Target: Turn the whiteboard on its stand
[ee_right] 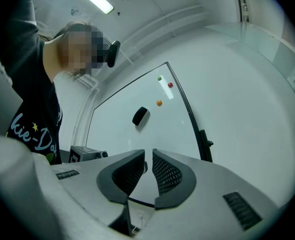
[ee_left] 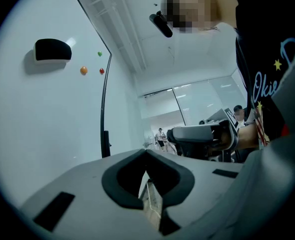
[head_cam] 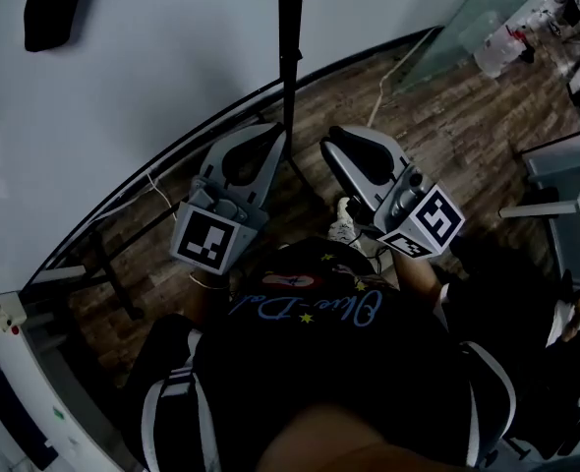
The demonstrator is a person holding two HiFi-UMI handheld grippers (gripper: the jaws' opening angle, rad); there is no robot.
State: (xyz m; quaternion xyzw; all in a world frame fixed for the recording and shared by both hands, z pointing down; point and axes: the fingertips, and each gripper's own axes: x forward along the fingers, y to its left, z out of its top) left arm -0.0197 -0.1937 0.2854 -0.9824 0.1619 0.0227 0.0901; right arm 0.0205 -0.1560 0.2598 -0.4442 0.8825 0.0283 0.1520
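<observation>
The whiteboard (head_cam: 123, 77) fills the upper left of the head view, with a black eraser (head_cam: 54, 8) stuck to it. Its black stand pole (head_cam: 290, 37) rises just ahead of both grippers. My left gripper (head_cam: 265, 131) is held near my chest, short of the board's lower edge, its jaws meeting at the tips with nothing in them (ee_left: 146, 153). My right gripper (head_cam: 339, 138) is beside it, to the right of the pole. Its jaws stand almost together, a thin slit apart, holding nothing (ee_right: 148, 154). The right gripper view shows the whiteboard (ee_right: 132, 139), the eraser (ee_right: 140, 116) and coloured magnets (ee_right: 159, 103).
A wooden floor (head_cam: 447, 116) runs under the board, with a white cable (head_cam: 388, 77) lying on it. A glass partition (head_cam: 467, 18) and a plastic bottle (head_cam: 501, 47) are at the top right. Grey furniture (head_cam: 565, 185) stands at the right, and a white frame (head_cam: 15, 362) at the lower left.
</observation>
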